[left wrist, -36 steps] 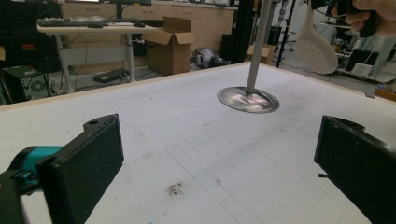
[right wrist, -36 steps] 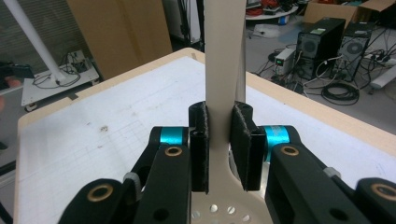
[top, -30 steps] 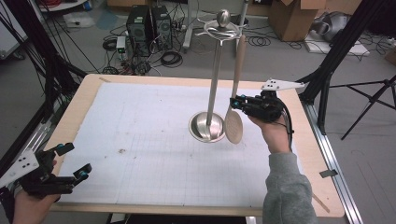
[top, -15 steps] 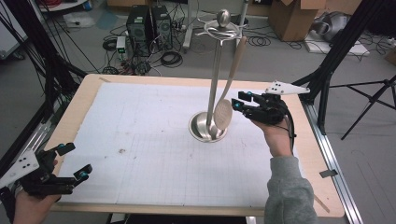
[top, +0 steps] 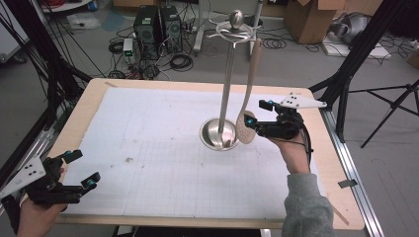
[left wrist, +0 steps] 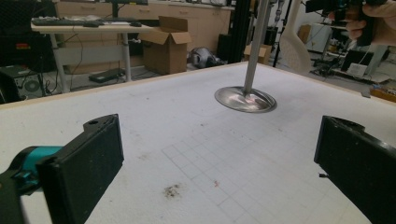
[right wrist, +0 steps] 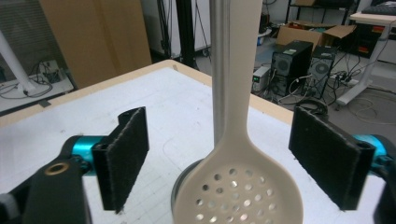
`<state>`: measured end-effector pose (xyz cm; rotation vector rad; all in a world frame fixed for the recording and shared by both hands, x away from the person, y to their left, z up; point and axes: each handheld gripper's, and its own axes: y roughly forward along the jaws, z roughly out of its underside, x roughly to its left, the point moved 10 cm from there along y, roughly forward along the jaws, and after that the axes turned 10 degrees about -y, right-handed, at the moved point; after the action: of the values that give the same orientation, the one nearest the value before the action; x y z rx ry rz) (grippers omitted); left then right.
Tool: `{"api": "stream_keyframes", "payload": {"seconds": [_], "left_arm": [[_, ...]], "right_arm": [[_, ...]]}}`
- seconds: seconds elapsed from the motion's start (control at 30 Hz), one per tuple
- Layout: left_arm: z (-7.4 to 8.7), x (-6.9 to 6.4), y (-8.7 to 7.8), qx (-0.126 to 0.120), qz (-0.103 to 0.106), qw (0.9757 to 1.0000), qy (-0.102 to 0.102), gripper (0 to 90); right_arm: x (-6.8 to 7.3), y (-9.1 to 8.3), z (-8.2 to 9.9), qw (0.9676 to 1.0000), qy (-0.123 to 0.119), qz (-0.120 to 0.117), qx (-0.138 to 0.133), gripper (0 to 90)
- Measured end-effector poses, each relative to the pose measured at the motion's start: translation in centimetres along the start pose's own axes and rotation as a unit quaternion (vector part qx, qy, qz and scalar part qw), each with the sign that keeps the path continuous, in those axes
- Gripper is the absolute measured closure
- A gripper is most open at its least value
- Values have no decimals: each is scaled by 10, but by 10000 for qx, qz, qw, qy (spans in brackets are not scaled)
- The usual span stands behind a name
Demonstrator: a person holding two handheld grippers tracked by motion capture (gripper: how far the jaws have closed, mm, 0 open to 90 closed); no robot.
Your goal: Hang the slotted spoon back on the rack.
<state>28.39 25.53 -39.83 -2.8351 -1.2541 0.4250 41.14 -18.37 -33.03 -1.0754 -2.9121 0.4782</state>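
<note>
High view: we see the left gripper (top: 74,170) at the desk's (top: 148,148) near left corner, jaws apart, nothing between them. At center, the slotted spoon (top: 245,126) hangs from the metal stand (top: 225,98). Right gripper (top: 257,113): jaws just opened, spoon bowl between them, pads clear.

Cream slotted spoon (top: 245,129) hangs upright from steel stand (top: 228,84), perforated bowl low beside round base.

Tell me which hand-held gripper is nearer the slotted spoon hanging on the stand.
Right. The right hand-held gripper sits just beside the slotted spoon, jaws open around its bowl without touching. The left hand-held gripper is far off at the table's near left corner.
</note>
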Motion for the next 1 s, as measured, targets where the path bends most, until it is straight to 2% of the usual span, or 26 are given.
{"api": "stream_keyframes", "payload": {"seconds": [0.3, 0.53, 0.73, 0.83, 1.0], "left_arm": [[1, -1, 3, 19, 2, 10000, -2, 17], [3, 1, 5, 52, -8, 10000, -19, 18], [3, 3, 7, 31, -11, 10000, -69, 17], [4, 2, 10, 85, 27, 10000, -40, 17], [6, 2, 14, 118, 77, 9999, -41, 17]], "right_arm": [[10, 0, 13, 10000, 42, -57, -24, 150], [16, -1, 22, 9999, -38, -87, 59, 150], [20, -7, 30, 9999, -71, -77, 52, 150], [22, -11, 35, 9998, -165, -43, 69, 149], [31, -16, 43, 9997, -188, -142, 75, 148]]}}
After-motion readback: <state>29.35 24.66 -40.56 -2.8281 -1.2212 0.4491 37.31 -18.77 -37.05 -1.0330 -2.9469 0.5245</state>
